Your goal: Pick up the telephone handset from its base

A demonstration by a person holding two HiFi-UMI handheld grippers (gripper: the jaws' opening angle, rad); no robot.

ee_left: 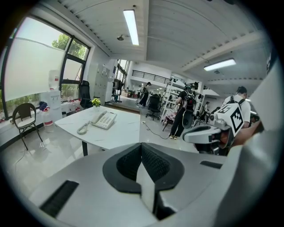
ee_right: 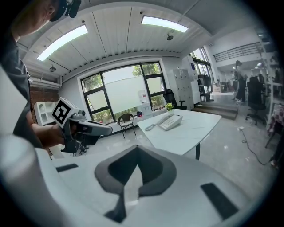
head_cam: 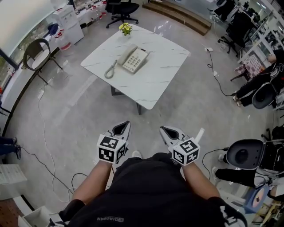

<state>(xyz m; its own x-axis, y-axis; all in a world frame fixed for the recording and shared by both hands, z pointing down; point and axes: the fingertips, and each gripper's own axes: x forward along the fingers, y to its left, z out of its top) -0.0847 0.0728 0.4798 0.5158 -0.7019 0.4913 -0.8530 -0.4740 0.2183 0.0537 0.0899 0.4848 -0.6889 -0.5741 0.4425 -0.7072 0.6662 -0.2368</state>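
Head view, hard to read: the handset (head_cam: pixel 127 56) is small in frame. It lies along the left side of the telephone base (head_cam: pixel 137 60), but how it seats in the cradle can't be resolved. The table legs (head_cam: pixel 139 109) are mostly hidden under the top. The person's forearms (head_cam: pixel 91 186) are partly cut off by the dark torso (head_cam: pixel 151 190) at 6 o'clock. People (head_cam: pixel 255 86) at the 3 o'clock edge are cropped by the frame.

Grippers: the left gripper (head_cam: pixel 124 127) and right gripper (head_cam: pixel 165 130) sit side by side low in frame, well apart from the table (head_cam: pixel 166 66), which is at 12 o'clock of them. Left gripper view: pads (ee_left: pixel 153 164) pressed together, nothing between. Right gripper view: pads (ee_right: pixel 151 166) likewise together, empty.

Surroundings:
- Coiled cord (head_cam: pixel 109 71) on the tabletop at 8 o'clock of the base.
- Plant (head_cam: pixel 126 29) w/ yellow flowers at 12 o'clock of the base, near the far corner.
- Metal-frame chair (head_cam: pixel 36 54) at 9 o'clock of the table.
- Black office chair (head_cam: pixel 123 8) at 12 o'clock of the table.
- Floor cable (head_cam: pixel 214 66) at 3 o'clock of the table.
- Black stool (head_cam: pixel 242 153) at 3 o'clock of the right gripper.
- Only open floor (head_cam: pixel 88 106) lies between grippers and table.

Count: 1 handset, 1 base, 1 cord, 1 table, 1 plant, 2 grippers, each w/ 1 marker cube (head_cam: pixel 109 148).
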